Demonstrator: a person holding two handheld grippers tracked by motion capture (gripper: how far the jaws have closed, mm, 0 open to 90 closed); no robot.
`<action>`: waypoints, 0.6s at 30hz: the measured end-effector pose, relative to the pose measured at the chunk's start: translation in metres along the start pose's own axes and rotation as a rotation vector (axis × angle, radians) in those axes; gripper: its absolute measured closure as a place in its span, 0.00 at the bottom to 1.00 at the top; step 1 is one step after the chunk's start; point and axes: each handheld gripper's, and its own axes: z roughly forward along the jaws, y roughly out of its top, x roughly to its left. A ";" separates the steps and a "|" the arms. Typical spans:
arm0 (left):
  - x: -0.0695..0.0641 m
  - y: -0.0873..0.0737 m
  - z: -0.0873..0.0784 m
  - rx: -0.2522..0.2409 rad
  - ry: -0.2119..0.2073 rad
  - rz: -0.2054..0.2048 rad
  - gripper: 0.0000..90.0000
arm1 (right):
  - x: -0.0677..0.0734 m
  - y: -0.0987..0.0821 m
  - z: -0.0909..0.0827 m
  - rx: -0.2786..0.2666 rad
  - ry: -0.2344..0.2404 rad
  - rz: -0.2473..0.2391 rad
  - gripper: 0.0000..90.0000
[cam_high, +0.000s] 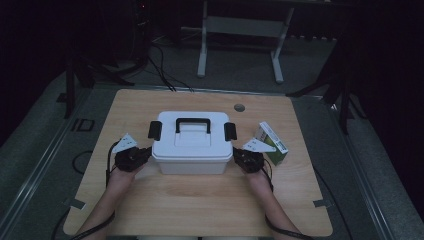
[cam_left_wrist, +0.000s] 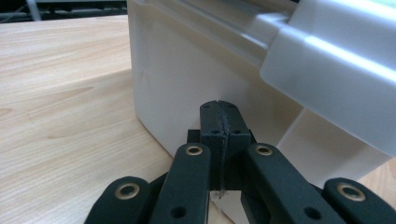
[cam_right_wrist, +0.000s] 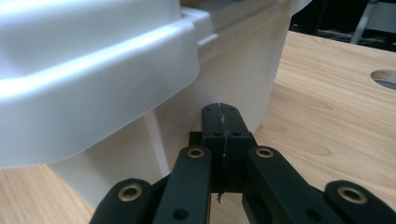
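With jaws together, the left tool (cam_left_wrist: 219, 109) and right tool (cam_right_wrist: 221, 112) flank the white lidded box (cam_high: 192, 145) at tabletop (cam_high: 200, 200) centre; likely rigid, smooth and slippery, it is best lifted by its black handle (cam_high: 192, 121).

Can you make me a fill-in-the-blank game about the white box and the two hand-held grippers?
1. The white box has a carrying handle whose colour is ____.
2. The jaws of the left hand-held gripper are ____, with nothing between them.
3. The green and white carton stands beside the ____ hand-held gripper.
4. The box rests on a table made of ____.

Missing words: black; shut; right; wood
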 end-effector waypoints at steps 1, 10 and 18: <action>-0.002 0.000 0.000 0.002 0.000 0.000 1.00 | 0.000 -0.001 -0.003 -0.002 0.007 0.006 1.00; -0.012 -0.006 -0.004 -0.010 -0.022 -0.016 1.00 | 0.004 -0.007 -0.015 -0.003 0.021 -0.002 1.00; -0.023 -0.010 -0.010 -0.001 -0.038 -0.009 1.00 | 0.009 -0.013 -0.028 0.000 0.028 -0.015 1.00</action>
